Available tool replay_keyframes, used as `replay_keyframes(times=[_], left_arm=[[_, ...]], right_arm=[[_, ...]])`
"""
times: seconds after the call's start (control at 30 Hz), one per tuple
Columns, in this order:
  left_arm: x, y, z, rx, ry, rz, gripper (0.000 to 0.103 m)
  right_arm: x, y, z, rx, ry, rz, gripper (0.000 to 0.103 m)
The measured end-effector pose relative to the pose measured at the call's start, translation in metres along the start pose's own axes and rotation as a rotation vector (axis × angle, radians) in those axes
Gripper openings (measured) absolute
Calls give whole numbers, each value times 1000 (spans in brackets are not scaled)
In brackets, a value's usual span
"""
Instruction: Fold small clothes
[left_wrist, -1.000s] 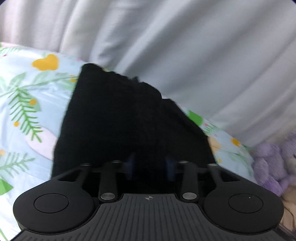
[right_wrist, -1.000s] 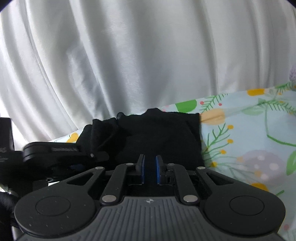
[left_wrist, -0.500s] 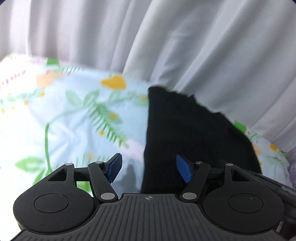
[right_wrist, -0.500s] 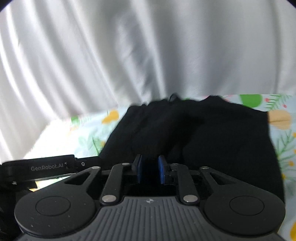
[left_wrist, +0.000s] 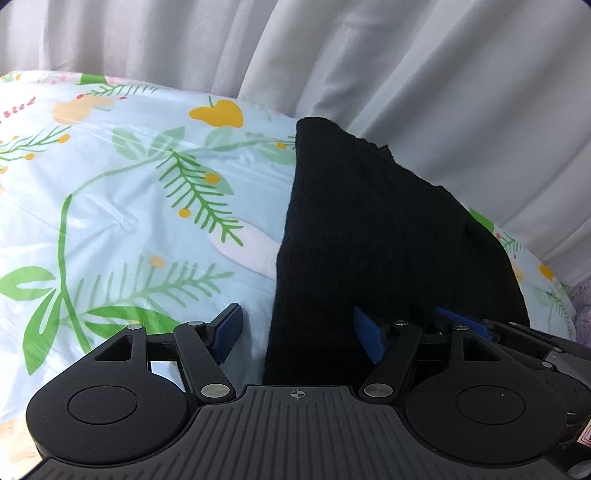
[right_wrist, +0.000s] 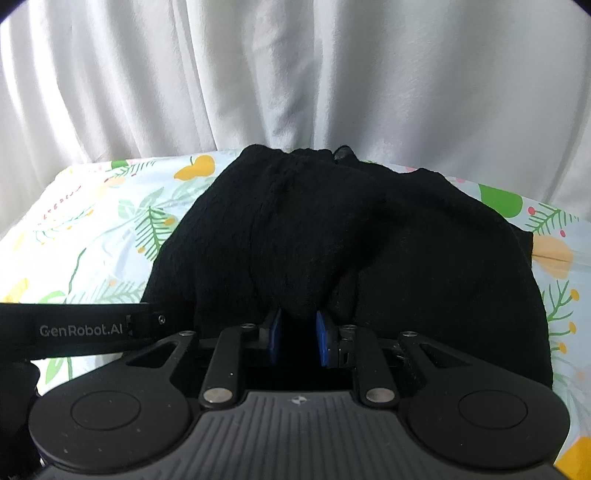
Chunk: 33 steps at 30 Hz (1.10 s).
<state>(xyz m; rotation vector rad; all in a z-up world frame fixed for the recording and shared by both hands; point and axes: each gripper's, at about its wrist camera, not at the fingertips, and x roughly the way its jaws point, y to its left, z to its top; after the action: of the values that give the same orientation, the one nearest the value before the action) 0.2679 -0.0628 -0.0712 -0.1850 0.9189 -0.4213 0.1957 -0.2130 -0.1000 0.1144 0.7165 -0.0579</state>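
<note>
A black knit garment (left_wrist: 369, 229) lies on the floral sheet (left_wrist: 122, 206), partly folded, with a raised fold in the right wrist view (right_wrist: 314, 236). My left gripper (left_wrist: 299, 334) is open, its blue pads wide apart at the garment's near left edge, holding nothing. My right gripper (right_wrist: 298, 338) is shut on a bunched fold of the black garment and holds it up off the sheet. The right gripper's fingers (left_wrist: 469, 325) also show at the right of the left wrist view.
A white curtain (right_wrist: 295, 74) hangs right behind the bed's far edge. A purple plush toy (left_wrist: 583, 317) sits at the far right of the sheet. The left gripper's side bar (right_wrist: 77, 328) crosses the left of the right wrist view.
My left gripper let go of the garment, opened wide and drew back to its left edge. My right gripper stayed shut on the fold and carried it leftward over the garment.
</note>
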Motion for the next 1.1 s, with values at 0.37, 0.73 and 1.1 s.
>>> replay_keyframes(times=[0.37,0.73,1.1], left_arm=[[-34,22,-2,-73,7,6,77],[-22,16,3,-63,16,85,87],[-26,15,5,-53,5,122,93]], right_arm=[[-31,-66,22,305,-96,197,74],[32,-67,37,442,46,346,40],[3,-38,59,208,-70,218,13]])
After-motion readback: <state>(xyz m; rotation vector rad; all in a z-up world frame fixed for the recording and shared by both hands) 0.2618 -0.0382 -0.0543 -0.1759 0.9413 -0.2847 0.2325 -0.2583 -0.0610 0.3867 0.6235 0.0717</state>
